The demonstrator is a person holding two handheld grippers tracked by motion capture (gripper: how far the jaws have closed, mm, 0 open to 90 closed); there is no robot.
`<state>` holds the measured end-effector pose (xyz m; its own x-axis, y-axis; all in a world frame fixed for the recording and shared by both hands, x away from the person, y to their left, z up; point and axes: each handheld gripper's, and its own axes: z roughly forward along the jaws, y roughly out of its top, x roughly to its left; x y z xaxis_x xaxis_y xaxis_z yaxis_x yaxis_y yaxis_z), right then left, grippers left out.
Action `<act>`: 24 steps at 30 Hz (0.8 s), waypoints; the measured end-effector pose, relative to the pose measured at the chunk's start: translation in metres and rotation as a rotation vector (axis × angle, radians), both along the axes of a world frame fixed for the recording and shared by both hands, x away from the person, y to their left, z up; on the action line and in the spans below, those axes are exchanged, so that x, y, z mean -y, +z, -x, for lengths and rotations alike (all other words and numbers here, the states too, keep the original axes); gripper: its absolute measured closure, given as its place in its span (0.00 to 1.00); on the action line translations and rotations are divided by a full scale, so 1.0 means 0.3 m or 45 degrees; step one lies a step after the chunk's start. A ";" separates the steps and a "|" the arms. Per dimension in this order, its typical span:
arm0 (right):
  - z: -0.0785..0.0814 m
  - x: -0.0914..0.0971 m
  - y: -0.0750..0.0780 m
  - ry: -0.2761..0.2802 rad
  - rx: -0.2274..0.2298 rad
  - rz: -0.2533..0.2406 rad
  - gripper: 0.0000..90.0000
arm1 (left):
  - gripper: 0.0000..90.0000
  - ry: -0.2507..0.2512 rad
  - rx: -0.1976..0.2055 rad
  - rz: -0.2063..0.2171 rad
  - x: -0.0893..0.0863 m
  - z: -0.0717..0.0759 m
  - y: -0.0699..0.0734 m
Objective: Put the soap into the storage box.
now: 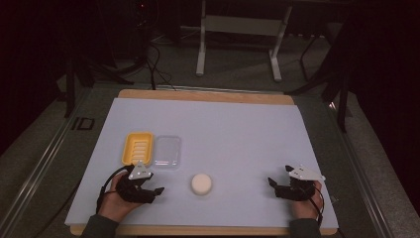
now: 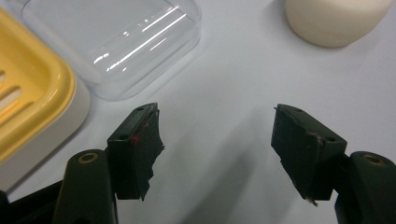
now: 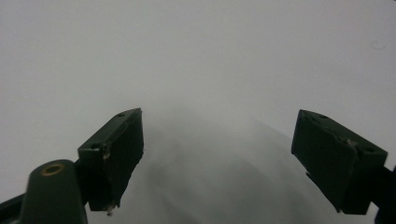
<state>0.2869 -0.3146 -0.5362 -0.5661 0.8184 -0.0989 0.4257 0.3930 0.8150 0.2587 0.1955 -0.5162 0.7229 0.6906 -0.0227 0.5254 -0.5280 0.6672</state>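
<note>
Holding nothing, my left gripper [image 1: 153,191] [image 2: 217,126] rests low over the near left of the surface, its jaws standing apart with only bare white sheet between them. My right gripper [image 1: 278,178] [image 3: 219,135] sits at the near right, well apart from the left one, its jaws spread wide over bare sheet as well.

A round, cream bar of soap [image 1: 201,184] [image 2: 336,21] lies on the sheet between the two grippers, nearer my left one and just beyond its jaw tips to one side. A yellow soap dish [image 1: 137,148] [image 2: 28,102] with a slotted floor sits just beyond my left gripper. A clear plastic lid [image 1: 166,151] [image 2: 116,42] lies right beside the dish, on the side toward the soap; whether the two touch I cannot tell. Nothing stands between my left jaws and the soap, the dish or the lid.

The surface is a white sheet [image 1: 223,134] laid over a wooden board [image 1: 198,94], whose edge shows along the far side. Around it the room is dark: a grey floor, black cables [image 1: 153,59] trailing across it, and the pale metal legs of a frame [image 1: 237,44] farther back.
</note>
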 end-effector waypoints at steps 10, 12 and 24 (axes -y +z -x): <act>0.003 0.004 0.001 0.000 0.012 -0.015 0.19 | 0.37 -0.104 0.031 -0.083 0.041 -0.038 0.056; 0.003 0.004 0.001 0.000 0.012 -0.015 0.19 | 0.37 -0.121 0.035 -0.109 0.048 -0.044 0.065; 0.004 0.005 0.001 0.000 0.017 -0.018 0.19 | 0.37 -0.196 0.034 -0.183 0.080 -0.062 0.083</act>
<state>0.2857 -0.3160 -0.5358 -0.5651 0.8196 -0.0946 0.4148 0.3814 0.8261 0.2772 0.1716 -0.4913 0.8193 0.5664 0.0888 0.4140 -0.6916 0.5918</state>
